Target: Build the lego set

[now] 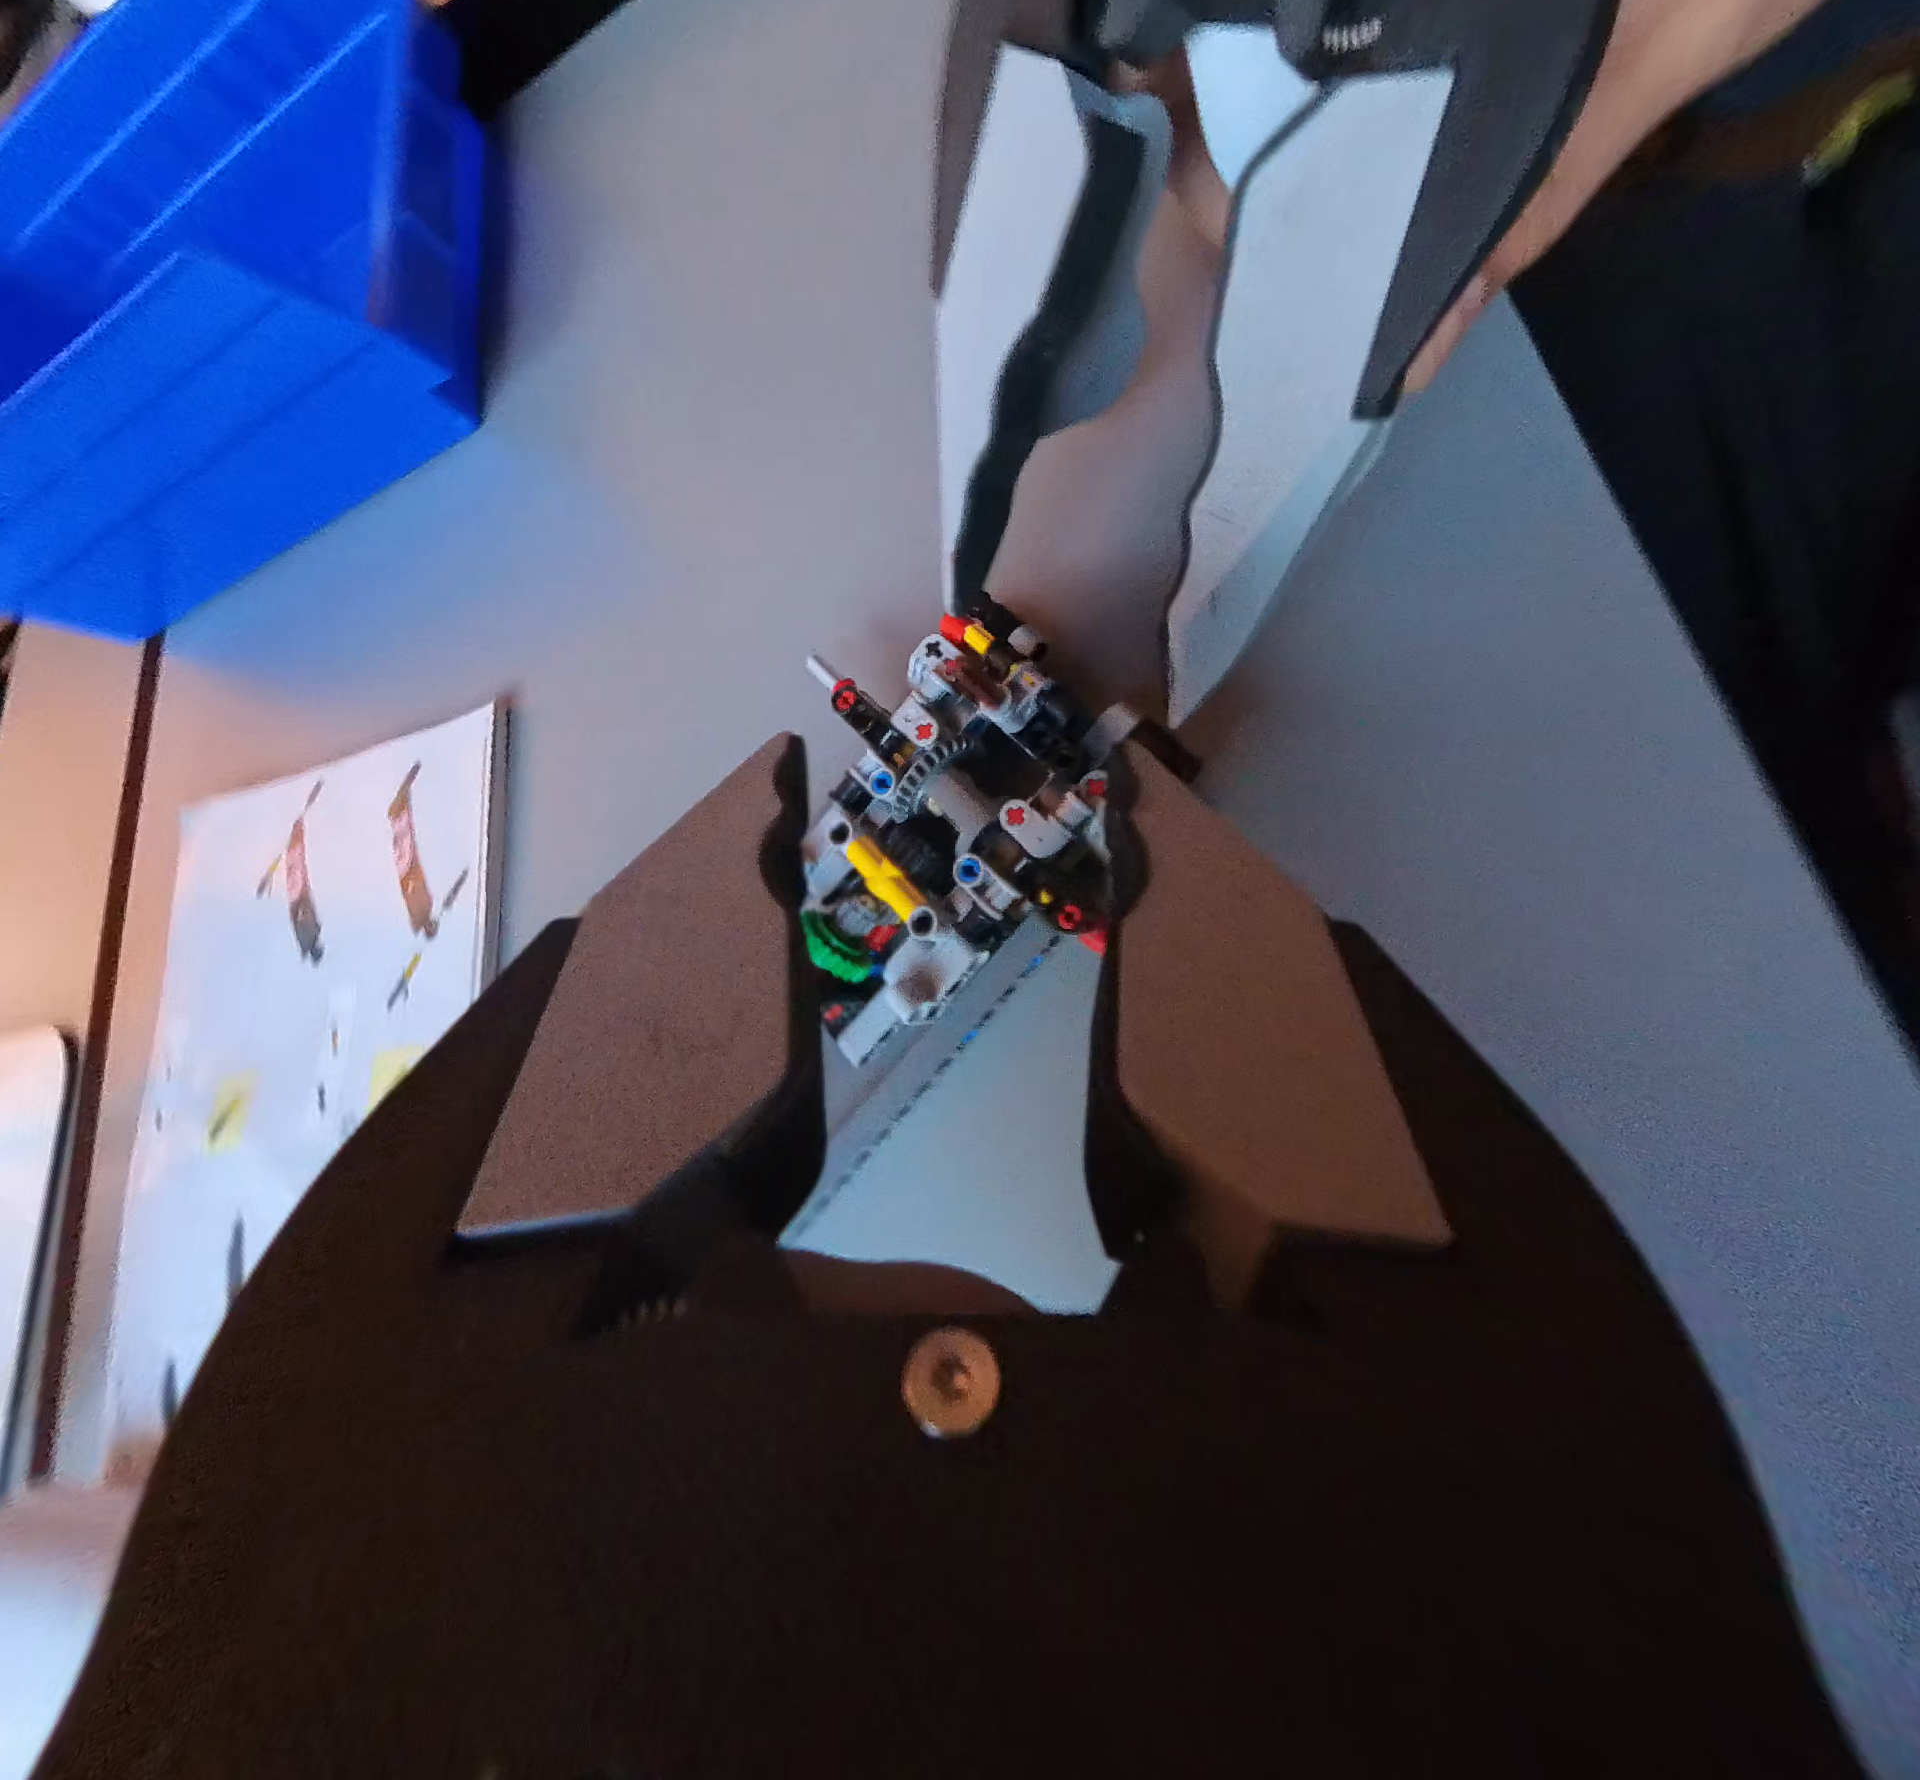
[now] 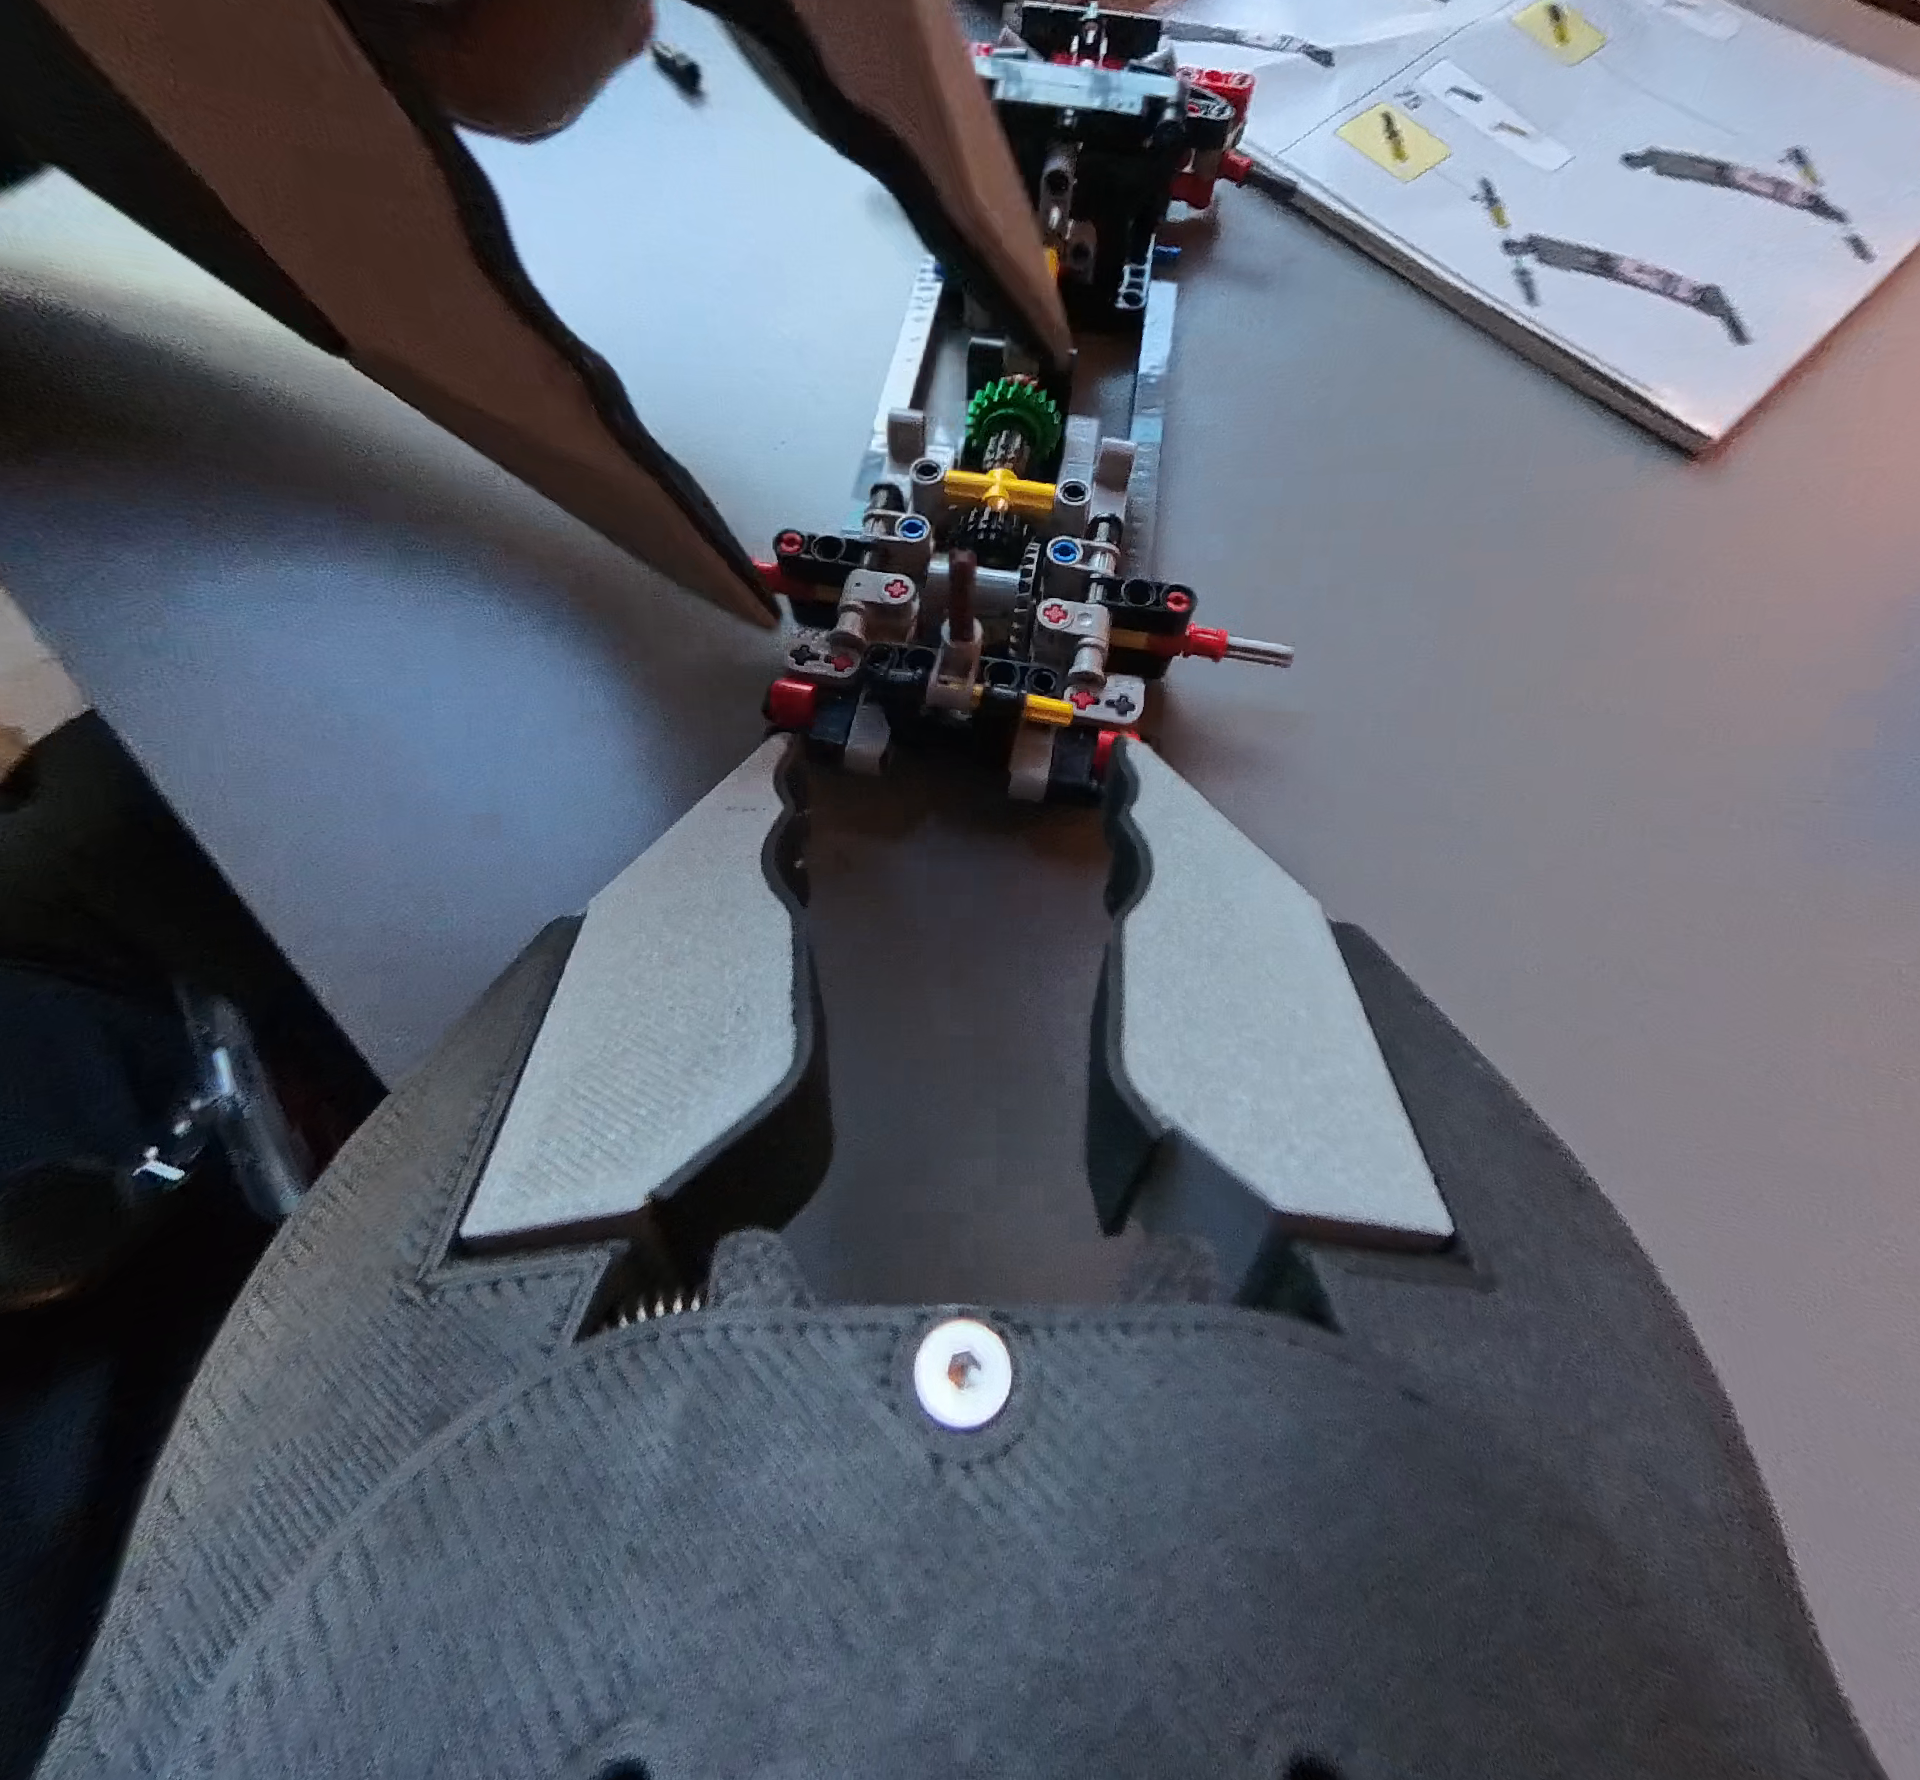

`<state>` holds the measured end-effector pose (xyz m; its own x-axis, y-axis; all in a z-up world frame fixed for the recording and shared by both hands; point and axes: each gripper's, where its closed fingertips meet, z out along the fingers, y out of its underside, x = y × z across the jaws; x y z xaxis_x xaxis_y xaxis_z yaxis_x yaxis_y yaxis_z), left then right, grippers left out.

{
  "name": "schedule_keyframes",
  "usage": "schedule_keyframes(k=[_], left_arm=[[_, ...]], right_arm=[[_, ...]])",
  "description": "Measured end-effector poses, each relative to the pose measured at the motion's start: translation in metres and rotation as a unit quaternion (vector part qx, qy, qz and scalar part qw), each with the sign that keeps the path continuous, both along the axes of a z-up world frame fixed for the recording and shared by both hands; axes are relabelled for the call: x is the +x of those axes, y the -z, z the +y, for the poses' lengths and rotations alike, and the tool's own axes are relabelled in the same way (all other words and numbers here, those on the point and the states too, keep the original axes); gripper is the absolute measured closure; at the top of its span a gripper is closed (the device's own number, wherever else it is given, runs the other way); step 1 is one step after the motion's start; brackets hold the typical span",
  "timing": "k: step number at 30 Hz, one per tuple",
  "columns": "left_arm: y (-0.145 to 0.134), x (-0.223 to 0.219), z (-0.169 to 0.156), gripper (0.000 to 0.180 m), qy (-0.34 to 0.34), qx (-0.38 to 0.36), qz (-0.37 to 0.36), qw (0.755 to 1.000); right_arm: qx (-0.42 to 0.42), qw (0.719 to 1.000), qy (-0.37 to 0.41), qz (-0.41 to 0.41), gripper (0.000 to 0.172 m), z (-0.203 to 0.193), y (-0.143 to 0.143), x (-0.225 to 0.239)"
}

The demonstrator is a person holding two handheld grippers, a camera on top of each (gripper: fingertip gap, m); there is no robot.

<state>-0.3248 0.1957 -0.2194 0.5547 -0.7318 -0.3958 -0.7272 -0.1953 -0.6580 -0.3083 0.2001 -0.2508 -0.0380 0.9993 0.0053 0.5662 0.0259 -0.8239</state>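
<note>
Straddling the brick-built chassis (image 2: pixel 997 587) on the grey table (image 2: pixel 1455 795), my left gripper (image 1: pixel 951 795) gapes wide over its middle; my right gripper (image 2: pixel 951 764), equally wide, faces its near end along the long axis.

Brick chassis (image 2: pixel 997 587) on surface (image 2: pixel 1455 691).
Open booklet (image 2: pixel 1621 172) lies right of it; storage bins (image 1: pixel 208 224) stand beyond.

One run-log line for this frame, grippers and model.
left gripper: open, straddling grey brick-built chassis | right gripper: open, at chassis end | open instruction booklet beside
</note>
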Motion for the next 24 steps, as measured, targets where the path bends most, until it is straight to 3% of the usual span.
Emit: schedule_keyframes(k=[3, 10, 17, 24], left_arm=[[0.018, -0.002, 0.008, 0.117, 0.061, -0.046, 0.022, 0.997], [0.026, 0.010, 0.009, 0.147, 0.169, -0.087, -0.010, 0.982], [0.027, 0.006, 0.008, 0.148, 0.189, -0.109, -0.008, 0.976], [0.029, 0.011, 0.014, 0.161, 0.190, -0.117, -0.012, 0.975]], right_arm=[[0.022, 0.999, 0.026, 0.003, 0.118, 0.003, -0.001, -0.004], [0.027, 0.998, 0.048, 0.001, 0.129, 0.006, 0.000, -0.011], [0.004, 0.999, 0.035, 0.007, 0.138, 0.008, -0.001, -0.015], [-0.061, 0.998, -0.004, 0.016, 0.131, 0.016, -0.005, -0.013]])
